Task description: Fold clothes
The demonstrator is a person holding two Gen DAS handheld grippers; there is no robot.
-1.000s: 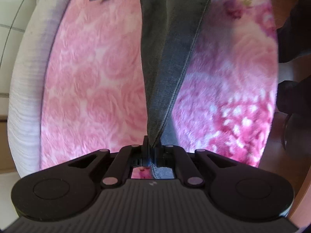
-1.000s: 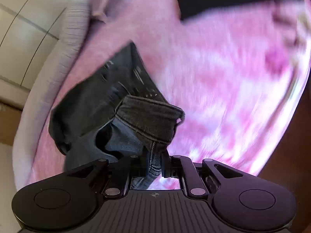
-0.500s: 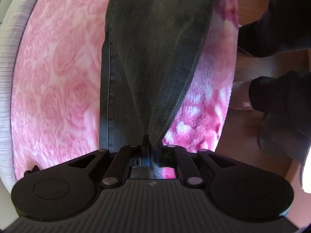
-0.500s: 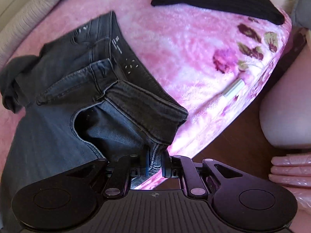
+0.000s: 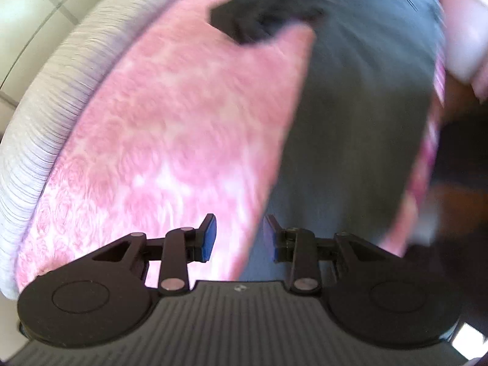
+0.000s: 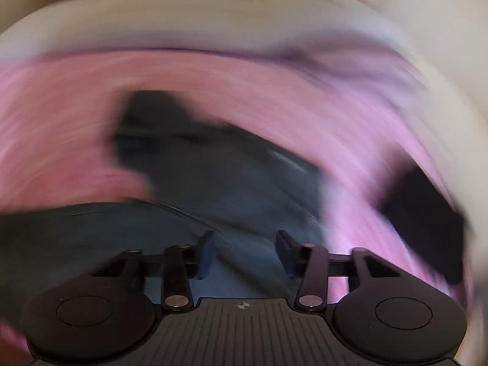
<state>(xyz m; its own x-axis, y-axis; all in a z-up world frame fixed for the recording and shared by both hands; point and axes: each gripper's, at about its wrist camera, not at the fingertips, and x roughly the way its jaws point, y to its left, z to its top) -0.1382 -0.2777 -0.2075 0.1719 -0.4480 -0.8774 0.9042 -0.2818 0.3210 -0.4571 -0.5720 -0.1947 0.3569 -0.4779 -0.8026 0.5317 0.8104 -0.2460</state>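
The dark grey jeans (image 5: 360, 128) lie flat on the pink floral blanket (image 5: 183, 128), running from the far end toward me on the right side. My left gripper (image 5: 239, 238) is open and empty, just above the near end of the jeans and the blanket. In the right wrist view, which is heavily blurred, the jeans (image 6: 231, 183) lie on the blanket (image 6: 61, 116) ahead. My right gripper (image 6: 245, 253) is open and empty, just over the denim.
A black garment (image 5: 259, 15) lies on the blanket at the far end; it also shows in the right wrist view (image 6: 427, 213) at the right. A grey ribbed bed edge (image 5: 45, 116) curves along the left. Wooden floor (image 5: 457, 201) lies to the right.
Both grippers have opened and let go of the jeans, which now lie on the blanket. Both views have swung quickly, and the right one is strongly blurred.
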